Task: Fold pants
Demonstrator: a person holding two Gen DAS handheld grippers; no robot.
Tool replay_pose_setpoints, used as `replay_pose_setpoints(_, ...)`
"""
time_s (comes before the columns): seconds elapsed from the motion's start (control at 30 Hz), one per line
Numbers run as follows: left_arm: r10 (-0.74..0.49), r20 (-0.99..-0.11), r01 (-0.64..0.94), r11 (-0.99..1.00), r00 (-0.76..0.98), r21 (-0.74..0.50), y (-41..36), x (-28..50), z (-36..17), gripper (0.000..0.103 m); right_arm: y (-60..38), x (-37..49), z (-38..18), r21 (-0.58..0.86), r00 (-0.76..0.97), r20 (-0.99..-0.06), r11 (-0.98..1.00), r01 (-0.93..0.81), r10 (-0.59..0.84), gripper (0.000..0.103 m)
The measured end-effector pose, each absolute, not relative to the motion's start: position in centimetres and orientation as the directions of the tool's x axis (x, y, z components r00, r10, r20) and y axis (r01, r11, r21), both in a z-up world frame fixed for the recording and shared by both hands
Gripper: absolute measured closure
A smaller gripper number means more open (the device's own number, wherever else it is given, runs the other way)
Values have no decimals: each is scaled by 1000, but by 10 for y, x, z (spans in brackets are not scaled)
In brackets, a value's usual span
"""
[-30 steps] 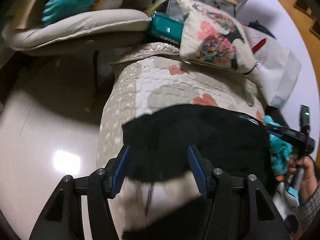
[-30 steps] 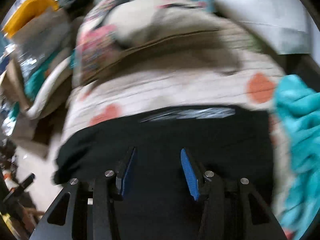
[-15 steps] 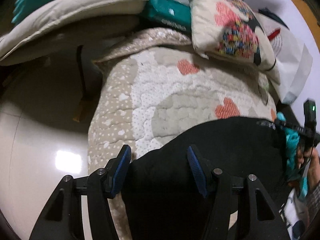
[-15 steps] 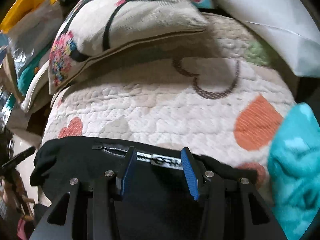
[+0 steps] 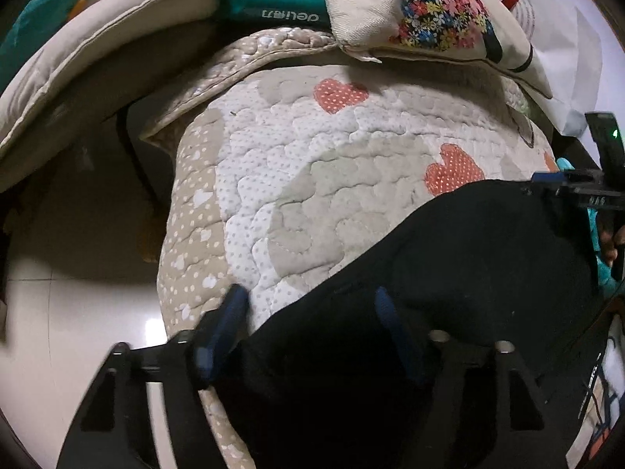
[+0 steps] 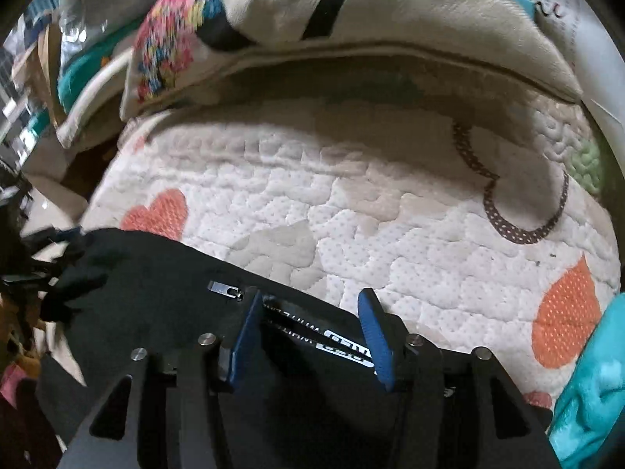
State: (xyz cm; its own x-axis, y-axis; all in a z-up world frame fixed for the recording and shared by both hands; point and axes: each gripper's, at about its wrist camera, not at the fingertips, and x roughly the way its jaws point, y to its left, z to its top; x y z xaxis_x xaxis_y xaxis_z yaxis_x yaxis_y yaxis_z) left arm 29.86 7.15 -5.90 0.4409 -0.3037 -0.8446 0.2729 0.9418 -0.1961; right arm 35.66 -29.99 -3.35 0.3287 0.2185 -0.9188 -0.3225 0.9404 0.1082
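The black pants lie on a quilted cover with orange hearts. In the left wrist view my left gripper is open, its blue fingers straddling the pants' near left edge. In the right wrist view my right gripper is open over the pants, its fingers either side of a white-printed label and a metal zipper pull at the far hem. The right gripper also shows at the right edge of the left view.
A flower-print cushion lies at the back of the cover, with a green pack and a beige cushion at back left. A teal cloth lies at the right. Shiny floor lies to the left.
Both grippers have moved forward and down toward the cover. The pants' far edge has drawn back toward me, baring more quilt. Both grippers stay open.
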Motion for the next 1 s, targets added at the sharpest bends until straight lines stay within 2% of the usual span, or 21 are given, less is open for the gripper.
replay_pose_setpoints(0.03, -309, -839, 281, 939, 447, -196, 71, 297, -56, 60, -296, 355, -37, 90, 329, -923, 941, -327, 202, 47)
replay_pose_setpoints(0.07, -310, -836, 287, 938, 452, -193, 70, 295, -54, 78, -295, 354, -38, 87, 331, -923, 942, -325, 199, 48)
replay_pose_setpoints(0.1, -320, -835, 296, 934, 447, -200, 69, 294, -51, 92, -295, 353, -37, 108, 327, -920, 942, -317, 215, 60)
replay_pose_setpoints(0.13, -311, -837, 294, 937, 449, -191, 68, 293, -48, 94, -296, 351, -35, 134, 322, -917, 943, -303, 234, 76)
replay_pose_setpoints(0.17, -312, -837, 297, 936, 449, -190, 67, 292, -47, 97, -297, 350, -34, 128, 329, -917, 946, -296, 227, 81)
replay_pose_setpoints(0.2, -310, -837, 298, 936, 451, -186, 64, 291, -45, 97, -298, 348, -32, 133, 330, -916, 948, -290, 229, 86)
replay_pose_setpoints(0.33, -294, -826, 300, 941, 482, -159, 57, 280, -36, 97, -301, 338, -16, 163, 353, -901, 950, -266, 253, 91)
replay_pose_setpoints(0.8, -346, -736, 352, 923, 582, -156, 71, 184, 30, 97, -296, 255, 51, 130, 432, -870, 956, -264, 238, 92)
replay_pose_setpoints(1.0, -339, -726, 415, 906, 599, -80, 61, 114, 38, 97, -293, 186, 55, 100, 401, -892, 955, -279, 210, 92)
